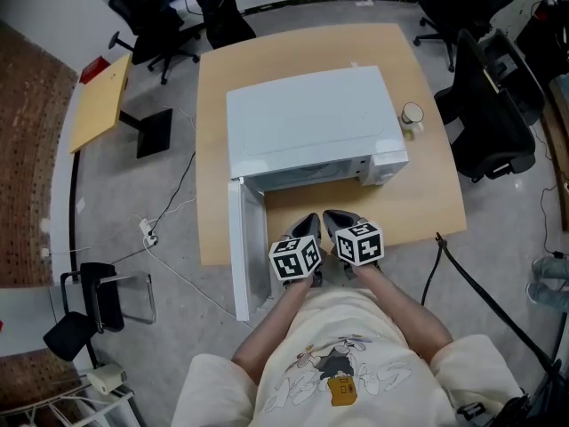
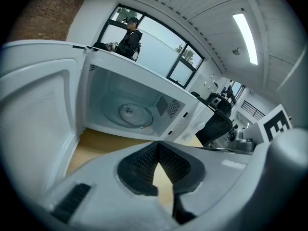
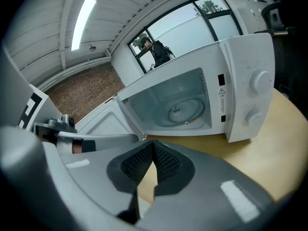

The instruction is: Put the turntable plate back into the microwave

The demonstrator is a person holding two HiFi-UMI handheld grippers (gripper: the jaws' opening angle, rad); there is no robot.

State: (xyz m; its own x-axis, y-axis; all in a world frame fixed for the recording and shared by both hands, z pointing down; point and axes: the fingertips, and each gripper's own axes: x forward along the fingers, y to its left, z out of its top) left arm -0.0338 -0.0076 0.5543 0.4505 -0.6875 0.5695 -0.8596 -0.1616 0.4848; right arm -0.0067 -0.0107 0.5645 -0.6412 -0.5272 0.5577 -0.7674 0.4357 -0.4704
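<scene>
The white microwave (image 1: 311, 127) stands on the wooden table (image 1: 418, 198) with its door (image 1: 238, 252) swung open to the left. Inside, the glass turntable plate (image 2: 130, 113) lies flat on the cavity floor, and it shows in the right gripper view too, turntable plate (image 3: 185, 109). My left gripper (image 1: 307, 224) and right gripper (image 1: 336, 221) hang side by side just in front of the opening, above the table's front edge. Both point at the cavity and stand apart from the microwave. The left gripper (image 2: 158, 146) is shut with nothing between its pads, and so is the right gripper (image 3: 153, 146).
A mug (image 1: 412, 114) sits on the table right of the microwave. Black office chairs (image 1: 484, 105) stand to the right and behind. A cable and power strip (image 1: 148, 230) lie on the floor at left. A person stands beyond the far window (image 2: 131, 37).
</scene>
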